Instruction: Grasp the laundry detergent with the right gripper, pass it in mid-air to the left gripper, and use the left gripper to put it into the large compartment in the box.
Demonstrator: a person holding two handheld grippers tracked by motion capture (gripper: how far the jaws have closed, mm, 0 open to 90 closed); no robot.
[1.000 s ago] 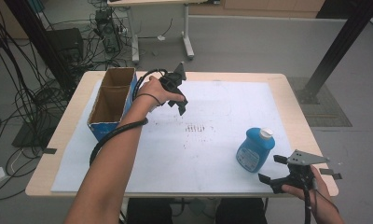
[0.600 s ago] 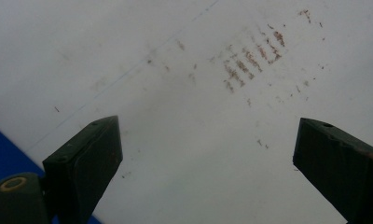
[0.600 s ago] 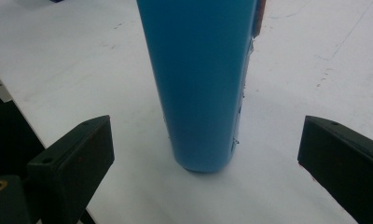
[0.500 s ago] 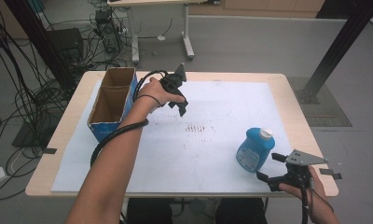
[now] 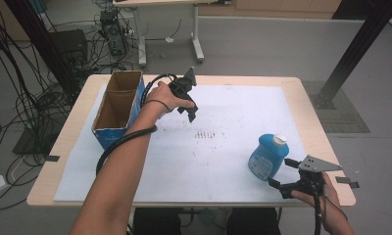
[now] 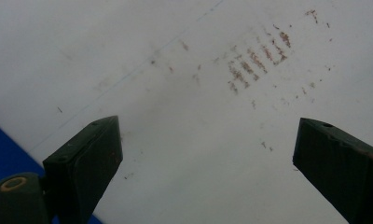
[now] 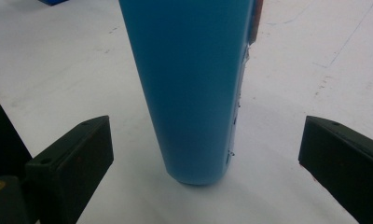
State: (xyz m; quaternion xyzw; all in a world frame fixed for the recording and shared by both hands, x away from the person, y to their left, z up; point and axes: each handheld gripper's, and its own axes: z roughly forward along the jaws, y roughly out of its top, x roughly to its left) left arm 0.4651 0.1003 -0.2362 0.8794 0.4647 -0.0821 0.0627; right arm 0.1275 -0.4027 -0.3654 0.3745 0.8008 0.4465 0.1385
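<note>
Blue bottle with a white cap stands upright on the white sheet at the near right of the desk, long axis vertical, cap end up; same spot and pose as half a second ago. In the high view it seems to lean slightly, cap toward the far right. Right gripper has crept a bit closer to the bottle's base versus a second ago, now just beside it on the near-right side, not touching. In the right gripper view the bottle's lower body sits between the spread-apart fingers, a clear gap each side, nothing held. Left gripper hangs above the sheet near the open blue cardboard box at far left, unchanged from the earlier frames. Left gripper view: fingers wide apart, empty, over the bare sheet with brown smudge marks. Bottle and left gripper are well apart.
</note>
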